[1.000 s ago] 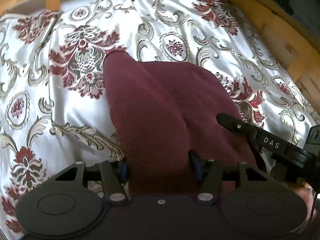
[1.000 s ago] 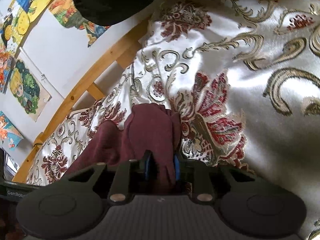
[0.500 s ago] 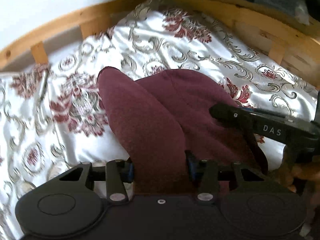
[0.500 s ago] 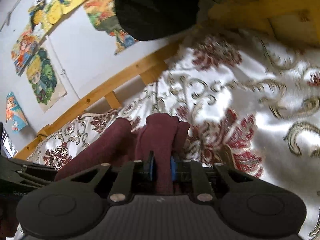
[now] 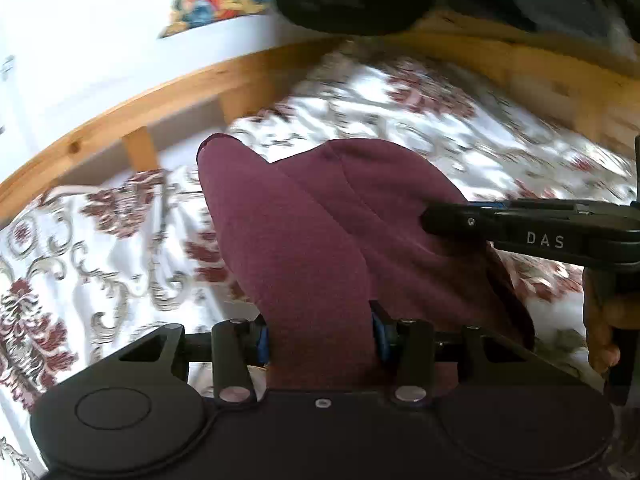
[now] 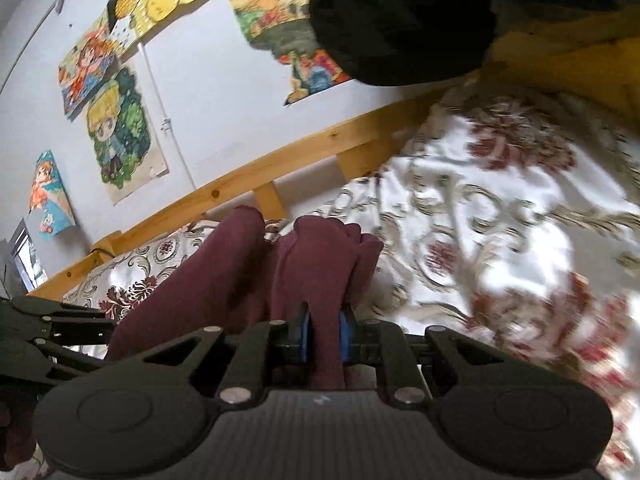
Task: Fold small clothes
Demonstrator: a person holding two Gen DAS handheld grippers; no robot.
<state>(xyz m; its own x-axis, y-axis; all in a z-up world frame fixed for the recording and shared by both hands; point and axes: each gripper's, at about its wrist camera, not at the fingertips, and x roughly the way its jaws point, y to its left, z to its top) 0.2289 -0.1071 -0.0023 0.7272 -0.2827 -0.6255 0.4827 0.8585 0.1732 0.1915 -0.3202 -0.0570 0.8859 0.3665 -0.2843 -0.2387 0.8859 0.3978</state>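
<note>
1. We've got a small maroon knit garment (image 5: 320, 240) lifted off the shiny white bedspread with red and gold floral print (image 5: 100, 248), bunched into soft folds between both claws.
2. Our left gripper (image 5: 320, 340) sits about half spread, blue pads pinching a thick fold of it.
3. Our right gripper (image 6: 323, 336) is nearly pressed together, pinching a thinner fold.
4. No containers here, just the light wooden bed rail (image 6: 280, 160) behind.

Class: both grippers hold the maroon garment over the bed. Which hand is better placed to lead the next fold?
Probably right: right gripper pinches a narrow bunch; left gripper grips a wide fold of the garment.
</note>
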